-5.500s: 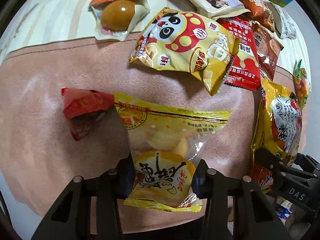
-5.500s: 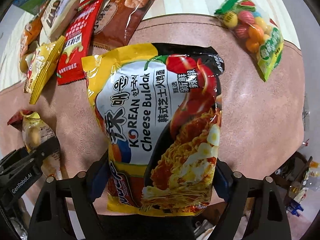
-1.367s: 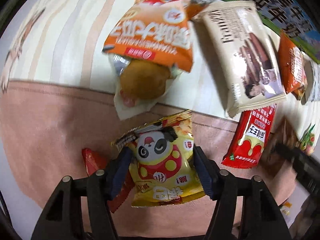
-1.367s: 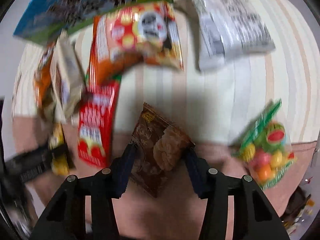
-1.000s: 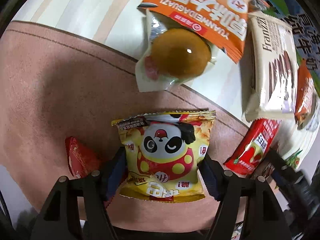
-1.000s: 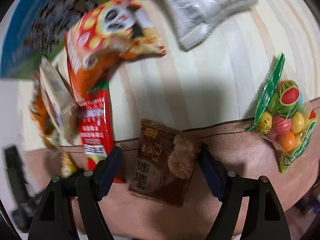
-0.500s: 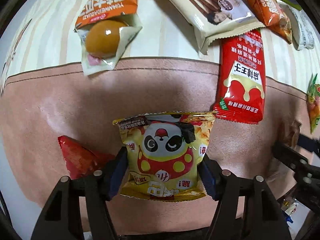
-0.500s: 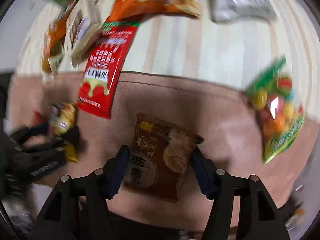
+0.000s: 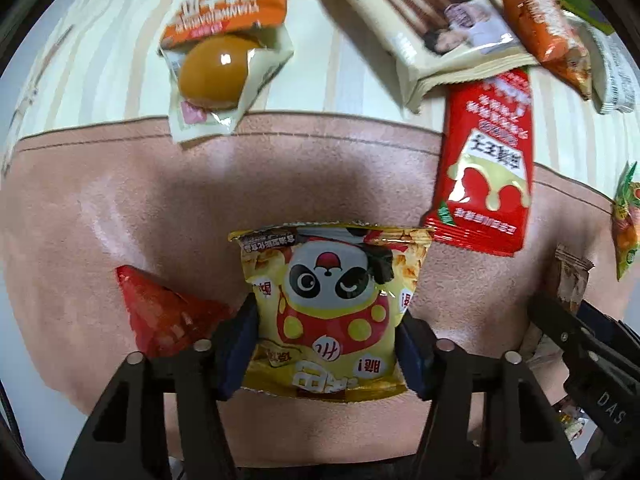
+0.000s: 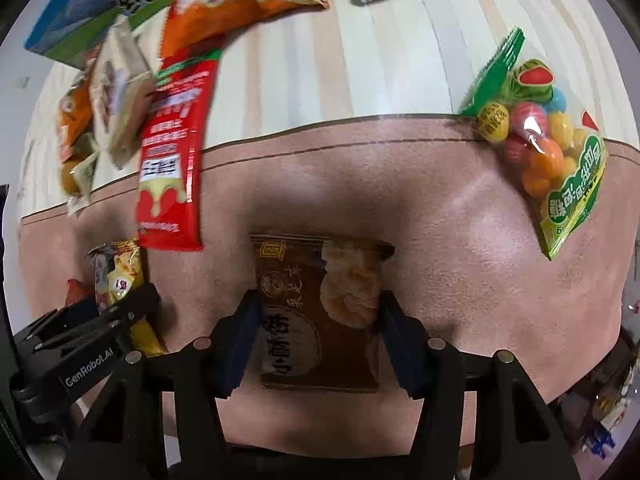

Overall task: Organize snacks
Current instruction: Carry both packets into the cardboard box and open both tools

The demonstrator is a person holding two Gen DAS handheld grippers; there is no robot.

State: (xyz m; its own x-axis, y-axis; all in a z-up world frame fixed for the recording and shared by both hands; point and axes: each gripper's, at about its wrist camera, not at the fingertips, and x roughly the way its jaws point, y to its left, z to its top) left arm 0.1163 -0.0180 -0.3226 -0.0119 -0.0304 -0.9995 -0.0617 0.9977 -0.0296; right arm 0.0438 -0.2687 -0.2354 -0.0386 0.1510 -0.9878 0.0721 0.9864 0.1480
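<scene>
My left gripper is shut on a yellow panda snack bag and holds it over the pink-brown mat. My right gripper is shut on a brown pastry packet above the same mat. The left gripper with the panda bag shows at the lower left of the right wrist view. The right gripper's finger shows at the lower right of the left wrist view, with the brown packet behind it.
A small red packet lies left of the panda bag. A long red packet, an orange packet with a braised egg, a beige biscuit-stick bag and a candy-ball bag lie along the mat's far edge on the striped cloth.
Both grippers have pulled back toward the mat's near side with their packets. The right gripper swung from the striped cloth to the mat's middle. Jaws stay shut on both packets.
</scene>
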